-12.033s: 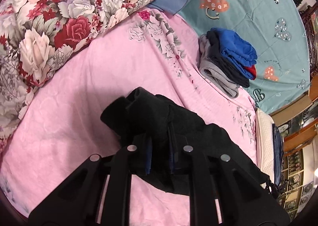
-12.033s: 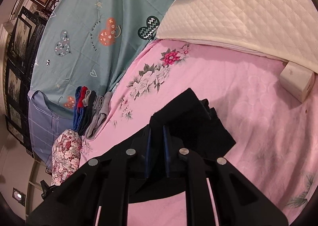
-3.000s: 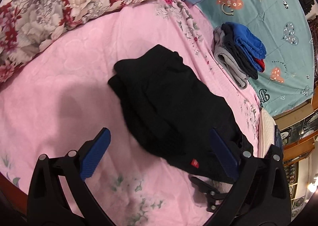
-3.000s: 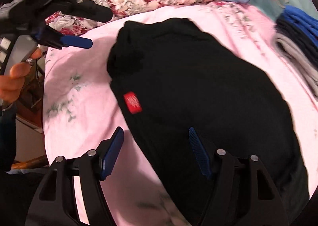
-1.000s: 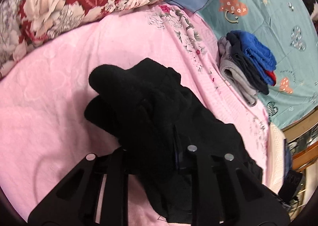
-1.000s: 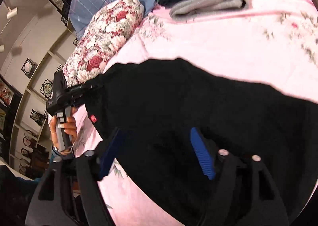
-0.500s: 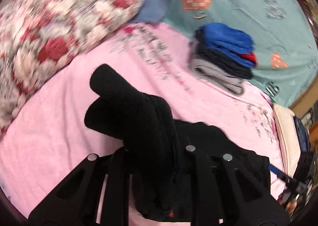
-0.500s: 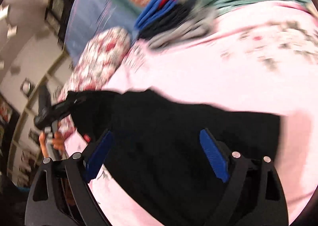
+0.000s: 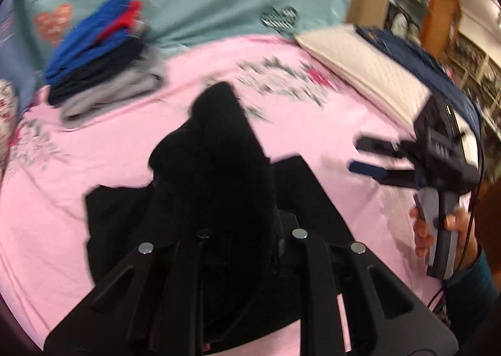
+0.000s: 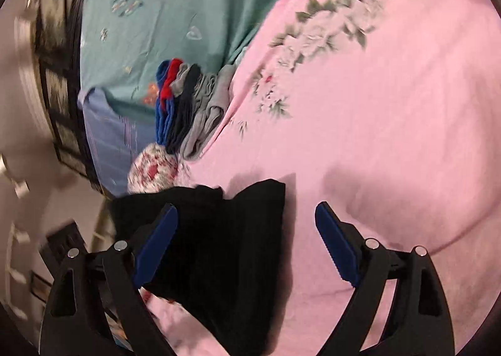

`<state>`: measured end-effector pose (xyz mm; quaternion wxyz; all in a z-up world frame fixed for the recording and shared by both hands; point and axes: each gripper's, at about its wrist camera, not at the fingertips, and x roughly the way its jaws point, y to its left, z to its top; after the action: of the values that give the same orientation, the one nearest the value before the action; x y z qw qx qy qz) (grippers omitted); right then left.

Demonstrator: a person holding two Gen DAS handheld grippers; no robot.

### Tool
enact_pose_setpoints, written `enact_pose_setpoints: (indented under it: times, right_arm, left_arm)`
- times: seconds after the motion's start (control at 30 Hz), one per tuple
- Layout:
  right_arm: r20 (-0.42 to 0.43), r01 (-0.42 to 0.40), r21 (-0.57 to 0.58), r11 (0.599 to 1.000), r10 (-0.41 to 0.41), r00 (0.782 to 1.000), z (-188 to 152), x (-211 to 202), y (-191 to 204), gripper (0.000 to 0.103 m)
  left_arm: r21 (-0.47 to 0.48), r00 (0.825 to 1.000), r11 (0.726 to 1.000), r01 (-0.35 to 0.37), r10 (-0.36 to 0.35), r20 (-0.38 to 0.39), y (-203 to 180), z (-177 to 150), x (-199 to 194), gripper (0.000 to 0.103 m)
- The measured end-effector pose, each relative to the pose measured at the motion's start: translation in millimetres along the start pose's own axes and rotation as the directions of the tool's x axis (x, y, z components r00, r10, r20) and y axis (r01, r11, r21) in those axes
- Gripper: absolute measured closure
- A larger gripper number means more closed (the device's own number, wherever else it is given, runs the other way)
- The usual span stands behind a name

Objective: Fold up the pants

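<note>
On the pink bedsheet (image 9: 109, 143) lie the black pants (image 9: 219, 168), one bunched end lifted and clenched in my left gripper (image 9: 244, 240). My right gripper (image 10: 247, 249) hovers just beside them, jaws spread wide and empty, its handle upright in my right hand (image 9: 438, 227).

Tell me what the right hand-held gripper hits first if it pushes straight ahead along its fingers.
Probably the pink bedsheet. The right hand-held gripper is open, and bare sheet fills most of the gap ahead; the black pants edge lies just inside its left finger. Depth is unclear.
</note>
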<state>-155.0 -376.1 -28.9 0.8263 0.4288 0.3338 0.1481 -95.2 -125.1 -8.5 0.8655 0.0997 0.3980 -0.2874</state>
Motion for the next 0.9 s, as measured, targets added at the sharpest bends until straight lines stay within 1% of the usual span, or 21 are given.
enact_pose_setpoints:
  times: [0.07, 0.1, 0.17, 0.2, 0.27, 0.3, 0.37, 0.4, 0.43, 0.47, 0.5, 0.53, 0.57, 0.6, 0.63, 0.7, 0.77, 0.83, 0.87, 0.9]
  right_arm:
    - [0.009, -0.027, 0.055, 0.998, 0.027, 1.000, 2, -4, -9, 0.013]
    - [0.012, -0.030, 0.063, 0.998, 0.030, 0.999, 3, -5, -9, 0.013]
    - [0.019, -0.030, 0.065, 0.997, 0.029, 0.999, 3, -6, -7, 0.013]
    - [0.016, -0.029, 0.060, 0.998, 0.028, 0.999, 2, -7, -6, 0.013]
    - [0.007, -0.031, 0.049, 0.998, 0.031, 0.999, 1, -5, -2, 0.013]
    - [0.001, -0.035, 0.038, 0.999, 0.035, 0.999, 0, -3, 0, 0.013]
    - [-0.002, -0.032, 0.018, 0.999, 0.032, 0.999, -1, -3, 4, 0.013]
    - [0.003, -0.023, -0.003, 1.000, 0.023, 1.000, -2, -3, 7, 0.013]
    - [0.006, -0.012, -0.023, 1.000, 0.013, 1.000, -2, -4, 10, 0.013]
    - [0.011, -0.001, -0.049, 0.999, 0.001, 1.000, -3, -4, 14, 0.013]
    - [0.013, 0.003, -0.082, 0.997, -0.002, 1.000, -4, -4, 20, 0.013]
    - [0.007, -0.013, -0.114, 0.993, 0.014, 1.000, -6, -3, 28, 0.013]
    - [-0.002, -0.035, -0.132, 0.991, 0.035, 0.999, -7, -3, 35, 0.013]
    - [-0.025, -0.079, -0.158, 0.984, 0.076, 0.997, -10, -1, 48, 0.013]
    - [-0.045, -0.103, -0.177, 0.979, 0.096, 0.994, -13, 1, 59, 0.011]
    - [-0.100, -0.139, -0.234, 0.962, 0.119, 0.988, -19, 10, 84, 0.009]
    - [-0.128, -0.156, -0.238, 0.959, 0.129, 0.983, -21, 22, 98, 0.009]
    - [-0.198, -0.231, -0.149, 0.962, 0.200, 0.960, -19, 41, 93, 0.009]
    - [-0.237, -0.229, -0.078, 0.970, 0.205, 0.950, -20, 52, 81, 0.009]
    - [-0.273, -0.200, -0.024, 0.979, 0.186, 0.944, -24, 60, 67, 0.009]
  left_arm:
    - [0.039, 0.999, 0.999, -0.025, 0.026, -0.044, -19, -8, 20, 0.085]
    - [0.049, 0.998, 0.999, -0.023, 0.026, -0.063, -24, -12, 27, 0.084]
    - [0.082, 0.996, 0.996, 0.017, -0.010, -0.084, -37, -22, 34, 0.066]
    - [0.100, 0.997, 0.995, 0.030, -0.022, -0.080, -43, -25, 34, 0.066]
    - [0.147, 0.997, 0.989, 0.005, 0.007, -0.076, -56, -29, 36, 0.063]
    - [0.145, 0.997, 0.989, 0.012, -0.001, -0.080, -57, -29, 37, 0.062]
    - [0.123, 0.992, 0.988, 0.089, -0.078, -0.096, -55, -28, 37, 0.053]
    - [0.110, 0.987, 0.984, 0.137, -0.126, -0.098, -51, -27, 34, 0.051]
    - [0.110, 0.979, 0.975, 0.195, -0.187, -0.078, -50, -29, 25, 0.043]
    - [0.123, 0.975, 0.968, 0.220, -0.214, -0.058, -49, -30, 18, 0.028]
    - [0.136, 0.974, 0.965, 0.226, -0.223, -0.037, -48, -31, 10, 0.025]
    - [0.139, 0.975, 0.966, 0.219, -0.220, -0.010, -44, -32, 0, 0.023]
    - [0.125, 0.975, 0.967, 0.222, -0.224, 0.000, -36, -32, -7, 0.023]
    - [0.109, 0.974, 0.969, 0.223, -0.225, 0.004, -28, -32, -11, 0.023]
    - [0.076, 0.975, 0.972, 0.220, -0.222, 0.015, -15, -33, -17, 0.023]
    - [0.002, 0.980, 0.981, 0.193, -0.193, 0.039, 14, -35, -27, 0.020]
    - [-0.095, 0.985, 0.981, 0.169, -0.164, 0.060, 51, -40, -36, 0.019]
    - [-0.185, 0.984, 0.967, 0.172, -0.162, 0.070, 81, -49, -42, 0.017]
    - [-0.229, 0.984, 0.958, 0.176, -0.164, 0.070, 95, -55, -42, 0.016]
    - [-0.266, 0.984, 0.948, 0.175, -0.164, 0.064, 106, -61, -44, 0.016]
